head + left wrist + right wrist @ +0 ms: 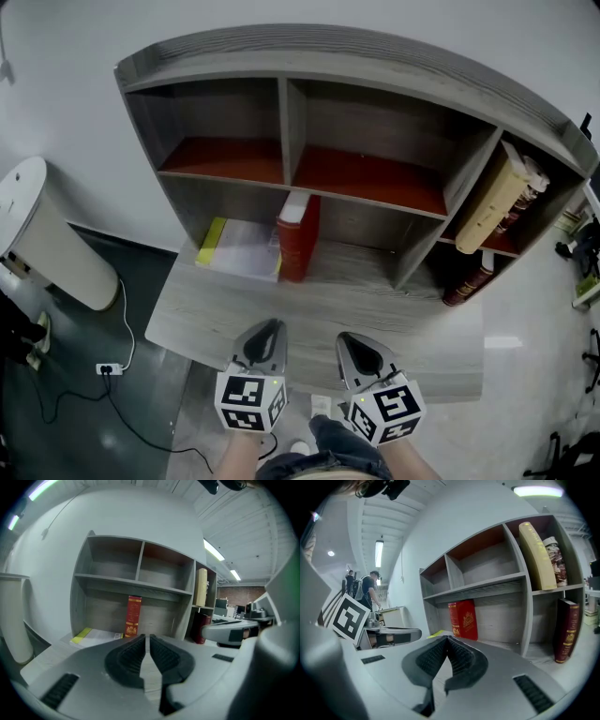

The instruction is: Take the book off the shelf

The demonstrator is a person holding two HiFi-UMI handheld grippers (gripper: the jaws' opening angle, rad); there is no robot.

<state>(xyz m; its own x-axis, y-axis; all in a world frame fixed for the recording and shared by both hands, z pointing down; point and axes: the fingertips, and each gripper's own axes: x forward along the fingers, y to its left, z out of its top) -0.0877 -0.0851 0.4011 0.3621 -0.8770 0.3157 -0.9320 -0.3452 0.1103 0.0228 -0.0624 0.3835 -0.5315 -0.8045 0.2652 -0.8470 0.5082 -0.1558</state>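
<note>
Above the grey wood-grain tabletop (234,314), left gripper (267,328) and right gripper (354,339) are both closed, holding nothing; the thick red book (298,236) stands upright in the shelf (375,56)

Four books (298,234), one booklet (239,248), one shelf (328,47)

shelf unit (394,66) sits on the far part of the table (309,314), back to the wall. wide lower bay: upright book (298,236) stands about mid-bay, flat booklet (239,248) lies on the bay floor just left of it. right column, upper compartment: two leaning books (494,197), tops tilted left onto the divider; compartment below holds a single book (469,279). floor left of table: bin (52,239), power strip (108,369) nearer than it. left gripper (269,328) and right gripper (353,341) side by side over the table's near part, upright book well beyond the left one
</note>
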